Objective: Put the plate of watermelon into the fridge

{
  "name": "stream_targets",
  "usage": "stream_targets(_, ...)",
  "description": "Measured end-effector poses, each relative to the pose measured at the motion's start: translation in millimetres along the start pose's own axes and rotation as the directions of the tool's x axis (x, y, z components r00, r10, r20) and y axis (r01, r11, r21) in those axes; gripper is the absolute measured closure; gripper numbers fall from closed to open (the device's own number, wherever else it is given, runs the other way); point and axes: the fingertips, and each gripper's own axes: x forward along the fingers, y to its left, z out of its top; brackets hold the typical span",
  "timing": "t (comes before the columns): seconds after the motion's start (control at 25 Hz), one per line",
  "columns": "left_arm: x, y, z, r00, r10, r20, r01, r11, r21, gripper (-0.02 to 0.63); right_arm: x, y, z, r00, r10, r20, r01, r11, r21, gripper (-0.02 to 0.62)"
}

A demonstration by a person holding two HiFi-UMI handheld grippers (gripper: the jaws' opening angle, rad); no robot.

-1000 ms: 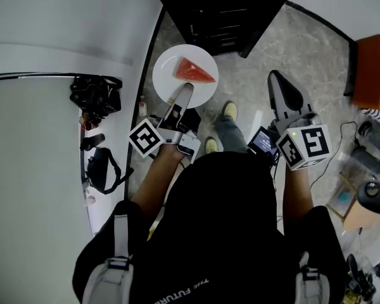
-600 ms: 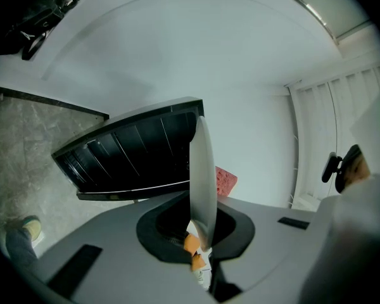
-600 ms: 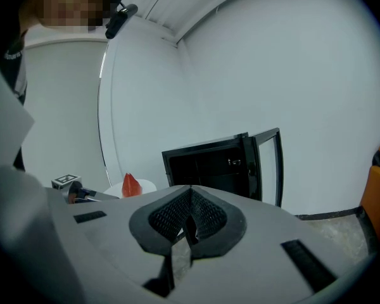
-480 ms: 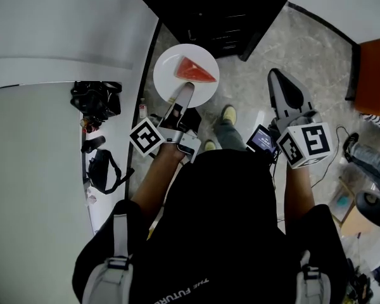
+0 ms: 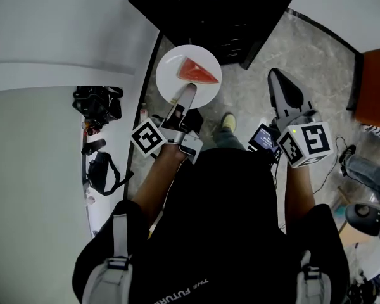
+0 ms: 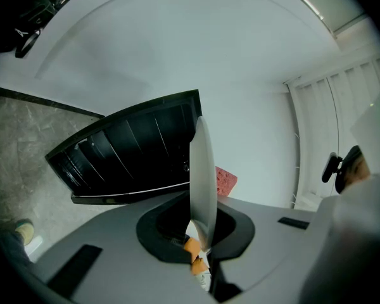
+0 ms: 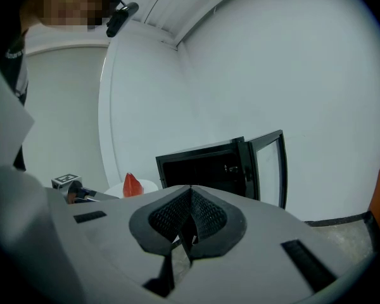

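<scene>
Left gripper (image 5: 187,90): fingers clamped on the near rim of the plate (image 5: 171,75).
Watermelon wedge (image 5: 196,71): on the plate beyond the fingertips, seemingly just outside the open fridge (image 5: 209,11).
Right gripper (image 5: 280,84): fingers closed, empty.

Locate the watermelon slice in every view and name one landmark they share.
Head view: the watermelon slice lies upper centre, on the white plate.
Left gripper view: only a red corner of it shows near the centre, just right of the plate's edge.
Right gripper view: lower left, on the plate.
Shared landmark: the black fridge, in all three views.
</scene>
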Motion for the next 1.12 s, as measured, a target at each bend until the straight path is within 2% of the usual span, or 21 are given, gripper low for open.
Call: stream_targets(1.12, 2.2, -7.6, 0.3, 1.000, -0.011, 0.003, 0.011, 1.000, 0.016, 0.591, 1.8, 1.4, 5.5, 1.000, 0.007, 0.030, -0.007, 1.000, 0.002, 0.584)
